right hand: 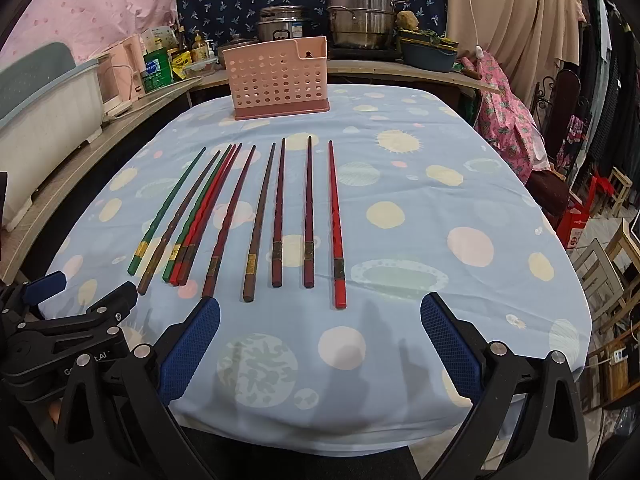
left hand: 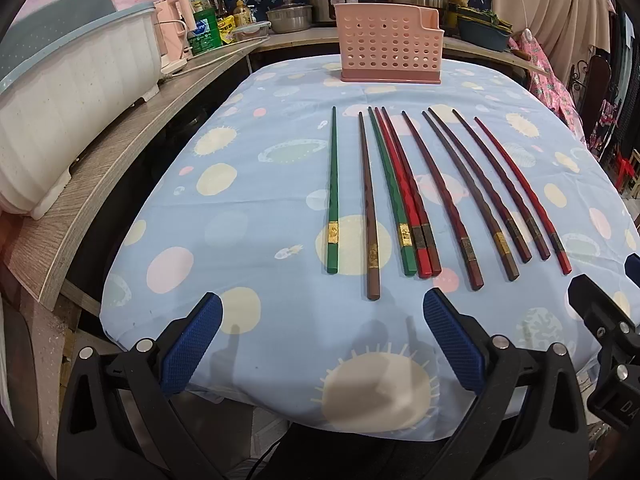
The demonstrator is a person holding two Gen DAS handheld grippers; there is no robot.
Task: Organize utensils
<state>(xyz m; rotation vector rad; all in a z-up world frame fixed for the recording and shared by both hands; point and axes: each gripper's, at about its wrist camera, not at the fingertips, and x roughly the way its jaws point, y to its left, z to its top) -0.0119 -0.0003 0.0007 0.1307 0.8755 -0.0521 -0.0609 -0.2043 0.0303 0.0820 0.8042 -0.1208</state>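
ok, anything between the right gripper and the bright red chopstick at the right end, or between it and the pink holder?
Nothing visible. The right gripper is open, with bare cloth up to the red chopstick. Only cloth lies between it and the pink holder.

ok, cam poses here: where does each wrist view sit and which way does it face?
Left wrist: on the left gripper at the table's near edge, facing along the table toward the pink basket; own open jaws show, plus part of the right gripper at right.
Right wrist: on the right gripper, further right, same heading; own open jaws show, plus the left gripper at left.
Shared: the row of chopsticks on the blue tablecloth, the basket and the pots behind it.
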